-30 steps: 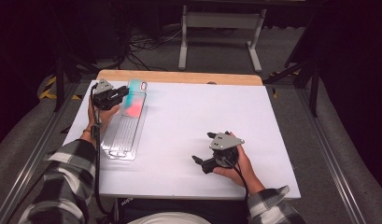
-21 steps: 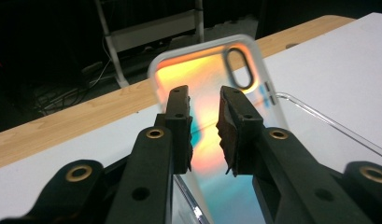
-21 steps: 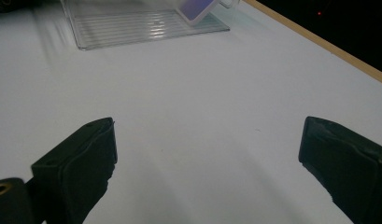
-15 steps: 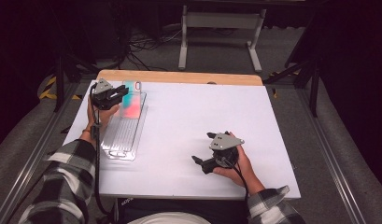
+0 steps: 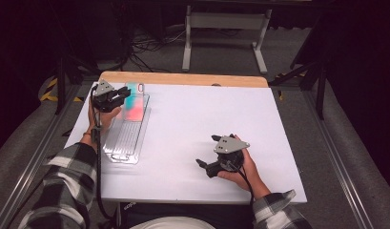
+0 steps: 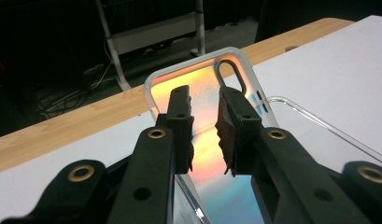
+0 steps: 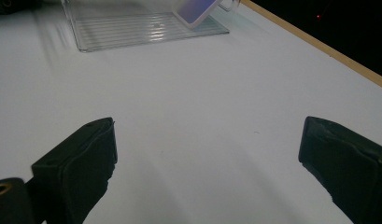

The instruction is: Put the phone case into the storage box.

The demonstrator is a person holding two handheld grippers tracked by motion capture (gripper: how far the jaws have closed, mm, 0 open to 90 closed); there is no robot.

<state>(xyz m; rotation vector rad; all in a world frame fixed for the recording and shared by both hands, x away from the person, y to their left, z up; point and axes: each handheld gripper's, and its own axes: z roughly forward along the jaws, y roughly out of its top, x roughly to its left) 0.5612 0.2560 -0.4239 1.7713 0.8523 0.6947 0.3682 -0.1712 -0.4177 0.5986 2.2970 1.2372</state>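
High view puts my left gripper (image 5: 117,97) at the far left of the white table (image 5: 202,124), right over the far end of the clear tray (image 5: 128,138), where the iridescent phone case (image 5: 134,106) leans with its camera-cutout end raised toward the wooden back edge. In the left gripper view the case (image 6: 205,93) rises just beyond the jaws, which stand nearly together with only a narrow gap; nothing sits between the pads (image 6: 180,122), so I read it as clenched on air, the case already let go or not yet taken, I cannot say which. I judge the case is in its tray but propped rather than lying flat, so settling it may be what remains. My right gripper (image 5: 212,161) rests near the front of the table, well apart from the tray, jaws spread wide and holding nothing. Between the two grippers the table is bare, and the tray's raised wall is the only obstacle near the case.
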